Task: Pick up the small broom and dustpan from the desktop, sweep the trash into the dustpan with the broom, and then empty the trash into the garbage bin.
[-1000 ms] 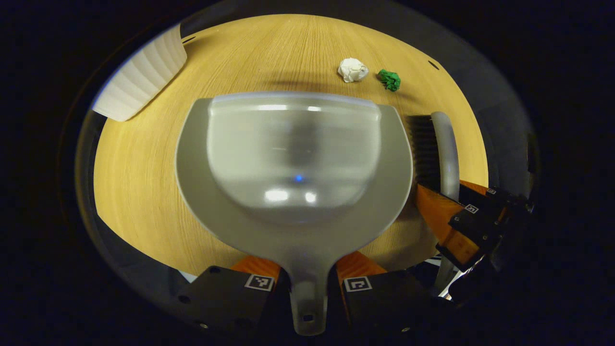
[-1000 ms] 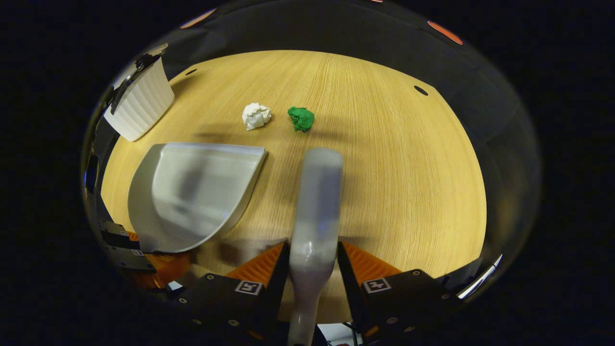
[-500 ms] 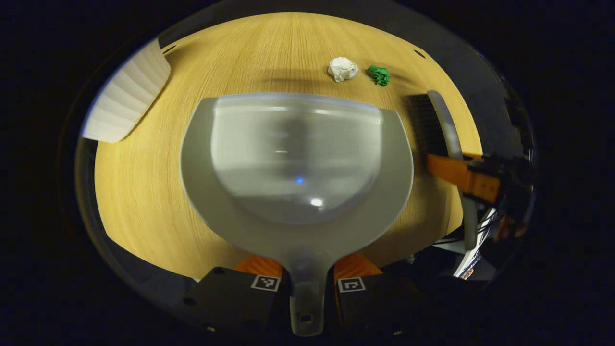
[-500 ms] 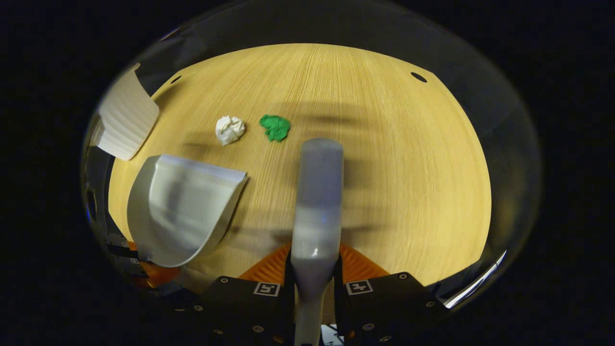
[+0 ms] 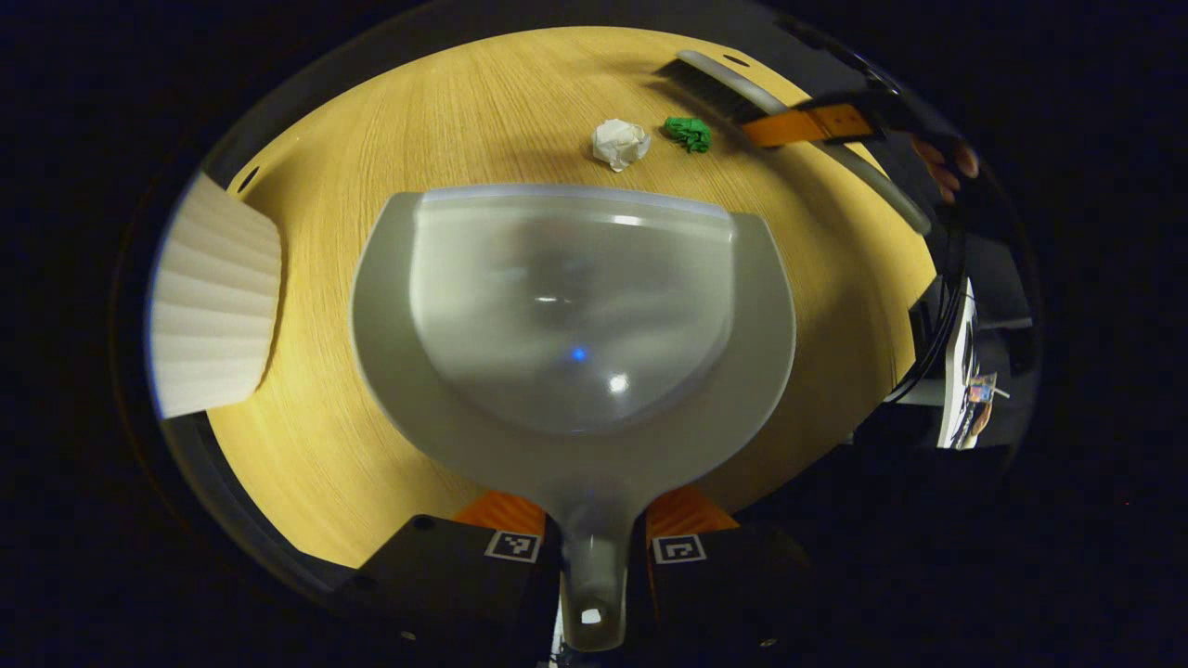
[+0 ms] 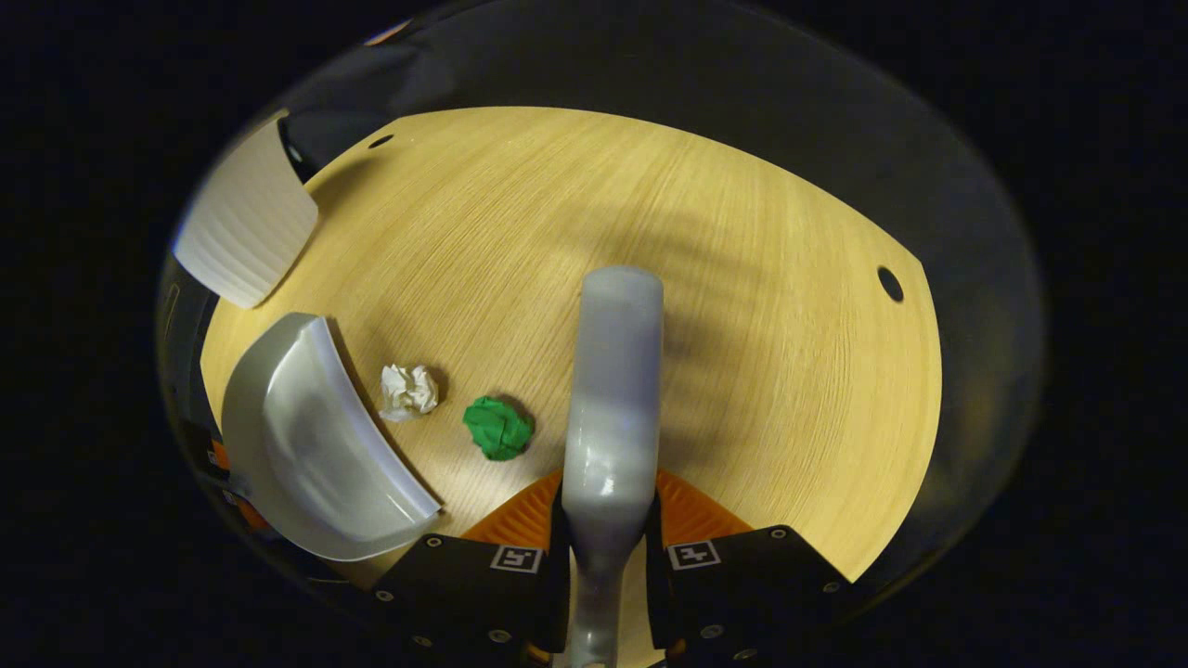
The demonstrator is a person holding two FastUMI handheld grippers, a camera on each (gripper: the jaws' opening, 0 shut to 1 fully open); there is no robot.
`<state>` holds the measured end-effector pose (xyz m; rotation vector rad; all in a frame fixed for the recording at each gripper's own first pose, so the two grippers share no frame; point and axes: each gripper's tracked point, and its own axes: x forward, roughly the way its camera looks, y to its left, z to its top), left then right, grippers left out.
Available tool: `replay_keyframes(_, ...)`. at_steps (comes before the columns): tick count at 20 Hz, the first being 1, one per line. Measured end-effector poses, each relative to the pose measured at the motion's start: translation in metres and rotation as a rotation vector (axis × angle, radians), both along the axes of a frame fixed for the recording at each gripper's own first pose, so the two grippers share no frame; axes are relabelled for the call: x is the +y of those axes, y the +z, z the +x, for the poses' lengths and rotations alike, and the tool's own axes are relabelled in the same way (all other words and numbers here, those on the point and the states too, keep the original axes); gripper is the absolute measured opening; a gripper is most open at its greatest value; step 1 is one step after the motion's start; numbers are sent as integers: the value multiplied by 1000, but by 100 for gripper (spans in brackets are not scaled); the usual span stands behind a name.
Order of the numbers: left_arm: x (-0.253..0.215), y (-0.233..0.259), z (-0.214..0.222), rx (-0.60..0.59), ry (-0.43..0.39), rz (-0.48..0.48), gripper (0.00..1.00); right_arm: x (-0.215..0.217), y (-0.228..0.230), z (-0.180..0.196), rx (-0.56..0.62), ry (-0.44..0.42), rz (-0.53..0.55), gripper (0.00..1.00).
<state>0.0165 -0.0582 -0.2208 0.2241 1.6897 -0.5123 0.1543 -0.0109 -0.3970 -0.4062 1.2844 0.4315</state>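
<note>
Dustpan [image 5: 575,315] fills the frame centre, its handle pinched by the left gripper [image 5: 594,547]. Right gripper [image 6: 608,547] clamps the broom [image 6: 613,390] handle; white paper wad [image 6: 408,391] and green wad [image 6: 498,428] lie lower left, just beside the dustpan's lip.

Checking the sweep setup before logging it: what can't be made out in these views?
- Right gripper view: broom bristles, hidden beneath its grey back.
- Either view: inside of the white ribbed garbage bin, cut off by the edge.
- Left gripper view: dustpan front lip's contact with the desktop is unclear.
</note>
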Motion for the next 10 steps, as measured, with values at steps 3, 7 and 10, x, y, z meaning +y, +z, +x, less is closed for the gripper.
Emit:
replay_keyframes(3, 3, 23, 17, 9, -23, -14, 30, 22, -6, 6, 35, 146, 42, 34)
replay_keyframes(7, 3, 17, 26, 8, -46, -29, 29, 51, -10, -25, 117, 348, 112, 34)
replay_keyframes(10, 9, 9, 25, -6, -71, -53, 30, 75, -2, -64, 219, 469, 202, 34)
